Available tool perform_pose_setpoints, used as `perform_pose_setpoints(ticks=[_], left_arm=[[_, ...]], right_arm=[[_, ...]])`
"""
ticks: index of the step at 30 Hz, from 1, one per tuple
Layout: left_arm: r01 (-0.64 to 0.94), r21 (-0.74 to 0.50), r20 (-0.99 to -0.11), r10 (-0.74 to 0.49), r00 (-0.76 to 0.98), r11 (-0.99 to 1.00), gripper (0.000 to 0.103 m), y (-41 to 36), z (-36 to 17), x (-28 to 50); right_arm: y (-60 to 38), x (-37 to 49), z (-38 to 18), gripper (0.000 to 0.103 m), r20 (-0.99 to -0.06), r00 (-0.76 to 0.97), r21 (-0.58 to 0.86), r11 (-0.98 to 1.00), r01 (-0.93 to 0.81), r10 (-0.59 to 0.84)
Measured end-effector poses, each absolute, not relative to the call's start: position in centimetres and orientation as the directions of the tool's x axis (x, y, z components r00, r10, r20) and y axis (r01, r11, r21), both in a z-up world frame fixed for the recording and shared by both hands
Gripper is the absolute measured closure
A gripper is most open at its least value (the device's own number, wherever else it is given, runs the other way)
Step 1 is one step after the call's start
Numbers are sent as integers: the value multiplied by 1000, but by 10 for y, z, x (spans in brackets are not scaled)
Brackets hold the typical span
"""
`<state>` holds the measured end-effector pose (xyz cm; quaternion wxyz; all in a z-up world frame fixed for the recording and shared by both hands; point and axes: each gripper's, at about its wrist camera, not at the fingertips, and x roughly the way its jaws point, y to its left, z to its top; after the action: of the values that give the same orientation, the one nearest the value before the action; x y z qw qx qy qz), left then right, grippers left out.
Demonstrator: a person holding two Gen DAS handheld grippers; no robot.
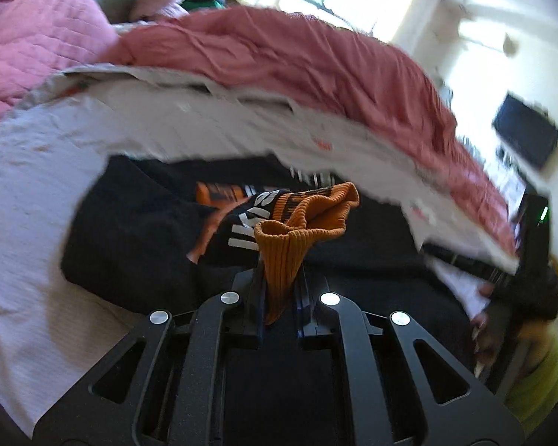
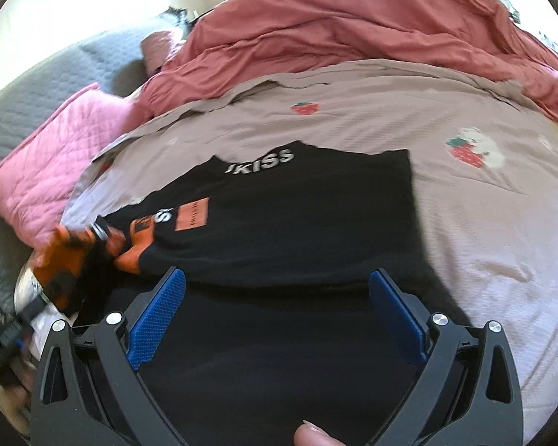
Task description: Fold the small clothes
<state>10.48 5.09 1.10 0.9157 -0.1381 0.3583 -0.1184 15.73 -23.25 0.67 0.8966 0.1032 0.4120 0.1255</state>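
Left wrist view: left hand-held gripper clamps the sweatshirt's orange cuff (sleeve fold underway); right hand-held gripper gapes empty—next, lay the sleeve across the black sweatshirt.

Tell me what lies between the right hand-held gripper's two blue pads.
Only the black shirt lying on the bedsheet. In the right wrist view, the right hand-held gripper has its pads spread wide above the fabric, gripping nothing.
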Motion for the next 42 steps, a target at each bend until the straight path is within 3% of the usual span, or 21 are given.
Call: perform_pose_setpoints(ticks=[10,19,23,27,34,42], left_arm=[[165,-231,-714,-282,641,959,94,27,-19,111],[264,-277,-685,-383,620,924,76,22,-11,99],[260,-323,-645,-413,643,910,75,35,1,96],[173,-321,-605,-342,719,931,69,58,10,96],[-25,-164,-593,-79,802,986,38,85,17,97],[-104,-195,-603,-36,797,975,34,108,16,100]], right_arm=[[-220,155,4,5,-718,591,340,926,-164,369],[-200,154,6,5,-721,552,375,906,-197,418],[-199,154,5,5,-729,546,371,908,-192,413],[-192,153,-2,5,-737,518,393,899,-195,434],[-158,147,-21,5,-764,436,408,879,-246,476],[-119,145,-33,5,-775,347,452,847,-280,529]])
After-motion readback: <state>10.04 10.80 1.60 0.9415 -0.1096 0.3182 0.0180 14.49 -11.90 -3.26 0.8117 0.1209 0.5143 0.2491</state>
